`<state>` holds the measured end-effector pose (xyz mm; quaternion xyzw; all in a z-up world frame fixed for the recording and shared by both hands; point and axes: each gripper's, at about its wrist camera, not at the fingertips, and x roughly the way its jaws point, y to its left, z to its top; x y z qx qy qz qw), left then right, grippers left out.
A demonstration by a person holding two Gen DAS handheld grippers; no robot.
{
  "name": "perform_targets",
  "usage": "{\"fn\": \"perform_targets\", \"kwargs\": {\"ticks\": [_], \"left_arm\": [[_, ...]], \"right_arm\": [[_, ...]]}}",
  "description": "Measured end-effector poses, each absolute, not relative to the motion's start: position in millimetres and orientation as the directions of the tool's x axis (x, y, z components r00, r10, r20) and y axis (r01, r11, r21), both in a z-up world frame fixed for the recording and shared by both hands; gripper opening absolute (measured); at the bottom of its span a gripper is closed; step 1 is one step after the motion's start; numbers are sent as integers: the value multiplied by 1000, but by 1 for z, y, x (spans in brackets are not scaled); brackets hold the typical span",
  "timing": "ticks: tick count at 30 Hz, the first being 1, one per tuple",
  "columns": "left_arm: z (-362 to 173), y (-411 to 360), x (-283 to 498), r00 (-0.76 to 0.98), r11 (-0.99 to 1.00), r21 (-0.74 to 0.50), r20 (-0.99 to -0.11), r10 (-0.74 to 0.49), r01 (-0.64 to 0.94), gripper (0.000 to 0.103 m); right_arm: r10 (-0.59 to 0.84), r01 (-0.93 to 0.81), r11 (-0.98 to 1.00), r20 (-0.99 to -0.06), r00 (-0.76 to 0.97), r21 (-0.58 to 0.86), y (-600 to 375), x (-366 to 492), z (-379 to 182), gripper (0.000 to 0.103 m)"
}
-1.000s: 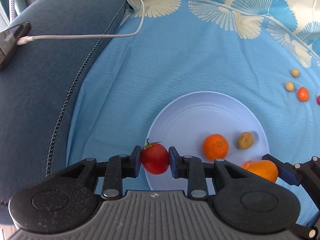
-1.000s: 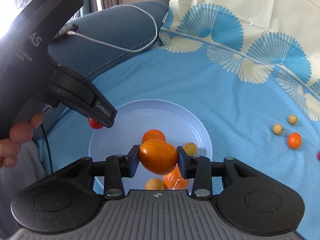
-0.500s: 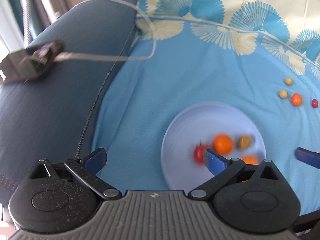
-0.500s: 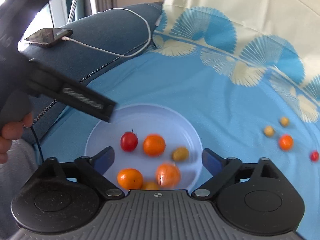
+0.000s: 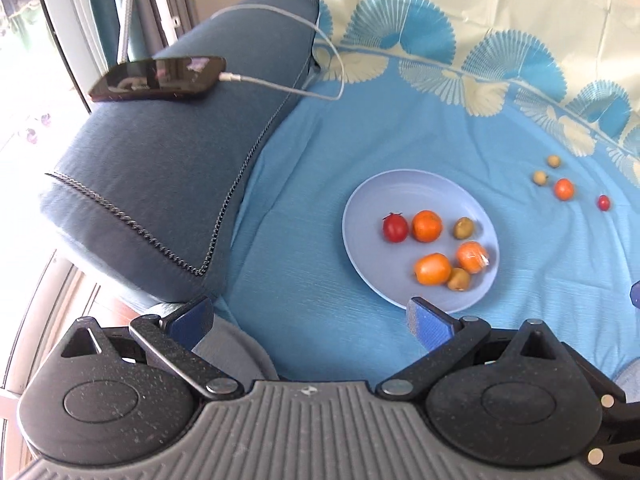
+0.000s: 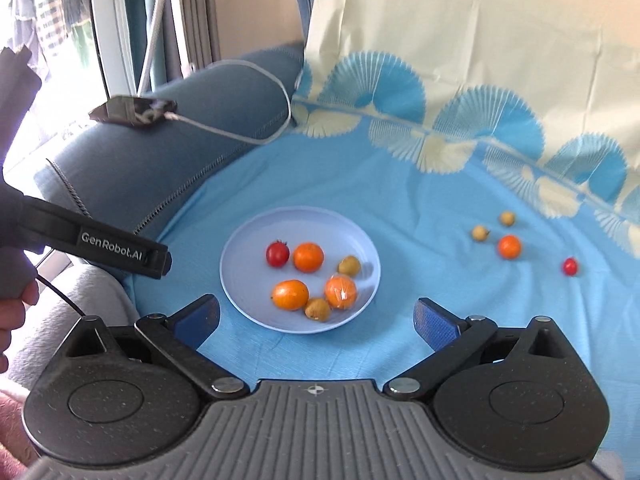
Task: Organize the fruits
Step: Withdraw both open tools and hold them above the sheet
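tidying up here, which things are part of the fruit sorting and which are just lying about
Job: round pale blue plate holding six fruits; loose small orange fruit, red cherry tomato, two small tan fruits on the cloth.
Lying about: black phone, white charging cable.

"GenRobot.AI" on the left gripper (image 6: 120,250)

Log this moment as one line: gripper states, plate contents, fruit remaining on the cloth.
left gripper: open, empty | right gripper: open, empty, jaws just opened | round pale-blue plate: six fruits | blue cloth: four small fruits remaining, right of plate
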<state>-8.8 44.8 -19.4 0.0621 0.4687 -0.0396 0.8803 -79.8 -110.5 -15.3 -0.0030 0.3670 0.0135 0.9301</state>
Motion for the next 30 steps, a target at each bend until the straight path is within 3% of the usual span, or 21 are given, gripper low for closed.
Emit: {"fn": "perform_targets", "kwargs": {"ticks": [15,30], "left_arm": [[14,36,-67,654,983,86,-756,-43,165,103],[21,34,-79,672,981,87,-739,-52,171,103]], "right_arm": [[-29,-2,998,-548,836,-57,-108,-153,24,102],[-37,12,999,-512,858,-51,-108,-169,29,102]]}}
